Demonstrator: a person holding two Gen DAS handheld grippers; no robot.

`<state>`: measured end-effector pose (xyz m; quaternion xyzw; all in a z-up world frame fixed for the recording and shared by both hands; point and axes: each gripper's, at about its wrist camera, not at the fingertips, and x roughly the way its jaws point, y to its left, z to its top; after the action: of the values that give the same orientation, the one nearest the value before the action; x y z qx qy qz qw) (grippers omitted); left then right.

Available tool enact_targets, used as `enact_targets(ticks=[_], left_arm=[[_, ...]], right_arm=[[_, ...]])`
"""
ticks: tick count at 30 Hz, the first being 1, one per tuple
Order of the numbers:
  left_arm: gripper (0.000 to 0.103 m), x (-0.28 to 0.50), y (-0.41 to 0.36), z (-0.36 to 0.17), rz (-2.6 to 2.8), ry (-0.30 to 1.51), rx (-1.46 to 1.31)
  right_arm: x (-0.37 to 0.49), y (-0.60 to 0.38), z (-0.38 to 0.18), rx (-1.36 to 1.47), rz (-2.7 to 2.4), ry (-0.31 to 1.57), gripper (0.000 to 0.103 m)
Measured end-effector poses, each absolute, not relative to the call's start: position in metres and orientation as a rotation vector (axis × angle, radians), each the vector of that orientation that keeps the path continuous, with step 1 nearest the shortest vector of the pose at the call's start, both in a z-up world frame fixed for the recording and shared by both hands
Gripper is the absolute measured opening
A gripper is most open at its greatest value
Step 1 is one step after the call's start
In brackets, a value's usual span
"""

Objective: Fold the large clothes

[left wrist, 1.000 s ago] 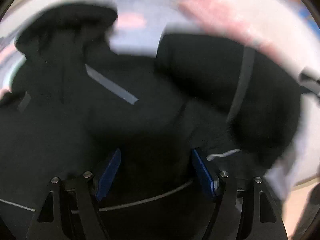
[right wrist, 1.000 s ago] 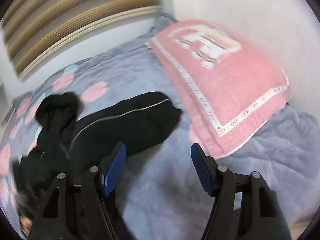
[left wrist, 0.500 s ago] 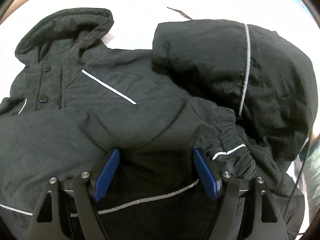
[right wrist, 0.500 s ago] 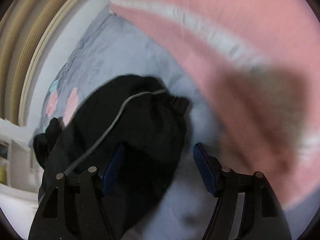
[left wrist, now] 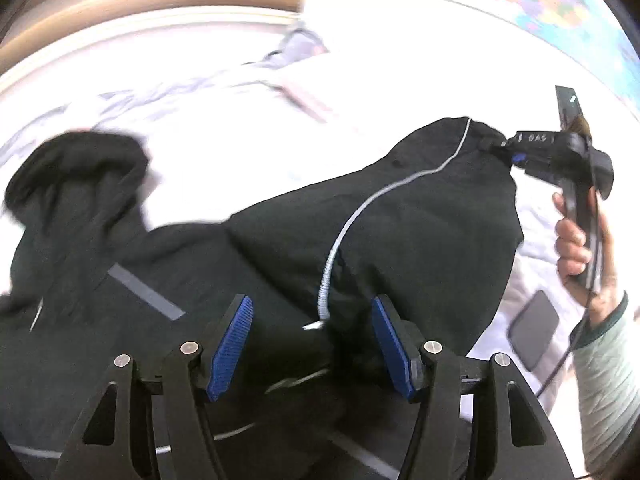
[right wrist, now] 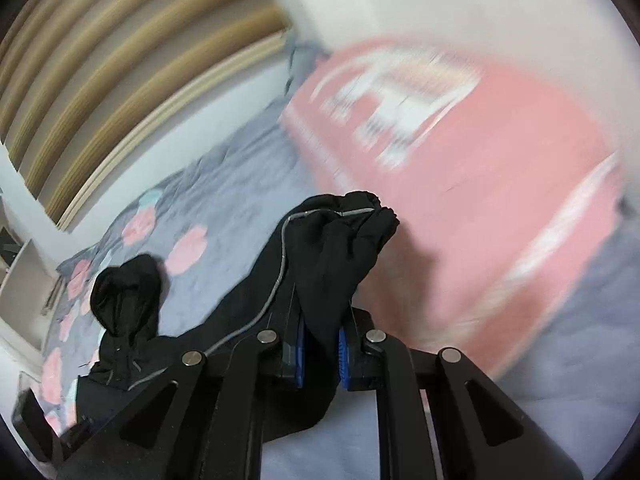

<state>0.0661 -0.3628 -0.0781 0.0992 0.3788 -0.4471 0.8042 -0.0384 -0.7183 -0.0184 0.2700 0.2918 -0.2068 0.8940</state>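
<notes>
I see the black jacket as matt woven cloth with grey reflective piping; my right gripper has ribbed blue pads and the bedsheet looks like soft floral cloth.

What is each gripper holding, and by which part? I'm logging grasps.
The right gripper is shut on the black jacket's sleeve, near the cuff. The left gripper is open above the jacket, holding nothing.

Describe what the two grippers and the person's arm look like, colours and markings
Left gripper: black linkage arms, silver pivot pins, ribbed blue pads. Right gripper: same build; its black body carries small white lettering and a thin black cable. Right hand is bare, sleeve pale grey-green with darker cuff.
</notes>
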Motion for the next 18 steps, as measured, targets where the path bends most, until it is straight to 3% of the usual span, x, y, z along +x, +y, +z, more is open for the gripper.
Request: enact_targets(ticks=[3, 8, 11, 14, 16, 18], left_arm=[[0.063, 0.052, -0.404, -0.092, -1.000, 0.858, 0.265], [0.063, 0.056, -0.461, -0.167, -0.968, 1.128, 0.316], [0.064, 0.043, -0.472, -0.170, -0.929, 1.060, 0.414], [0.066, 0.042, -0.473, -0.167, -0.937, 1.067, 0.420], [0.066, 0.042, -0.470, -0.165, -0.953, 1.068, 0.402], [0.066, 0.040, -0.468, -0.165, -0.954, 1.058, 0.405]], right_arm=[[-0.079, -0.741, -0.004, 0.533, -0.531, 0.601, 0.016], [-0.125, -0.784, -0.035, 0.574, -0.645, 0.666, 0.016], [-0.130, -0.805, -0.068, 0.638, -0.630, 0.736, 0.017], [-0.135, -0.822, -0.095, 0.725, -0.617, 0.770, 0.025], [-0.149, -0.833, -0.101, 0.822, -0.564, 0.699, 0.036], [-0.155, -0.837, -0.102, 0.859, -0.552, 0.647, 0.072]])
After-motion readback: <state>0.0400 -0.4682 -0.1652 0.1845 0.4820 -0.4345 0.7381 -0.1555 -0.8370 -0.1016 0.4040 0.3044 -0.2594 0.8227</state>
